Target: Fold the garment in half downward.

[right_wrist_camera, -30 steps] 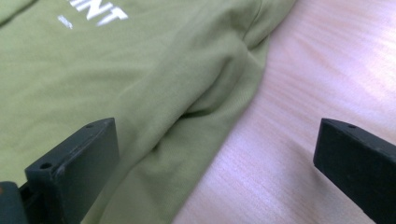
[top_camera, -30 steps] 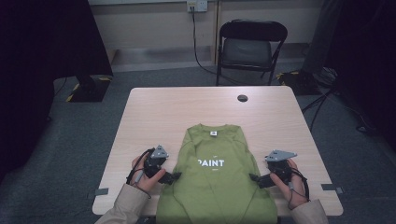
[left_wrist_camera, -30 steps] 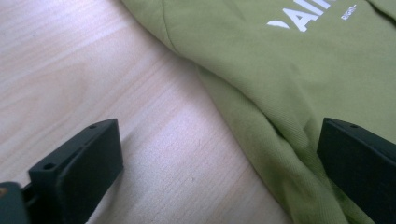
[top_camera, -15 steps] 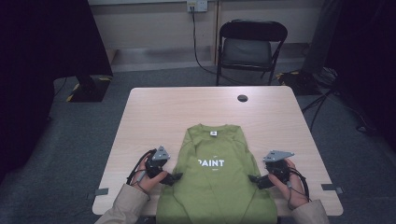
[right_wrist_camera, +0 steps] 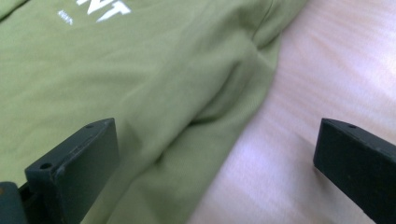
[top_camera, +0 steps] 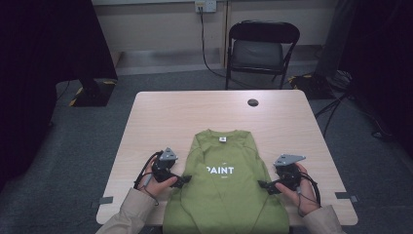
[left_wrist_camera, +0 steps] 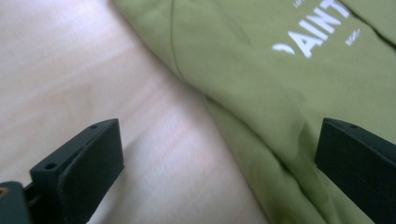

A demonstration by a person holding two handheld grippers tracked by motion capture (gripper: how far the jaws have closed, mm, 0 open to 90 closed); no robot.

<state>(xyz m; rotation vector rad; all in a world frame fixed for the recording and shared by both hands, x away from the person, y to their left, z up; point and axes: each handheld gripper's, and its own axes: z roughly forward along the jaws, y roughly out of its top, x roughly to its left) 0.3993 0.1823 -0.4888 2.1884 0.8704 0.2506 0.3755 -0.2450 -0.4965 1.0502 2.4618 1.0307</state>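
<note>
We see a green T-shirt [top_camera: 224, 190] lying flat on a light wooden table [top_camera: 195, 117], close to the near edge, with its neck end pointing away from us and its bottom hanging a little over the edge. White letters on its front spell PAINT. The left gripper [top_camera: 182, 180] sits at the shirt's left side, held in a hand [top_camera: 157, 184] that comes out of a tan sleeve [top_camera: 129, 217]. In the left gripper view its two black jaws stand wide apart, one over the bare table and one over the green cloth, with the shirt's folded edge [left_wrist_camera: 233, 130] between them. Nothing is pinched in them. The right gripper [top_camera: 265, 185] sits at the shirt's right side, and its jaws are spread wide too, one over the cloth and one over the wood, gripping nothing. We think both grippers are low and may be touching the shirt, but the pictures are too blurry to be sure. A small dark round thing [top_camera: 253, 102] lies on the far part of the table, well apart from the shirt. Behind the table stands a black folding chair [top_camera: 263, 48].
</note>
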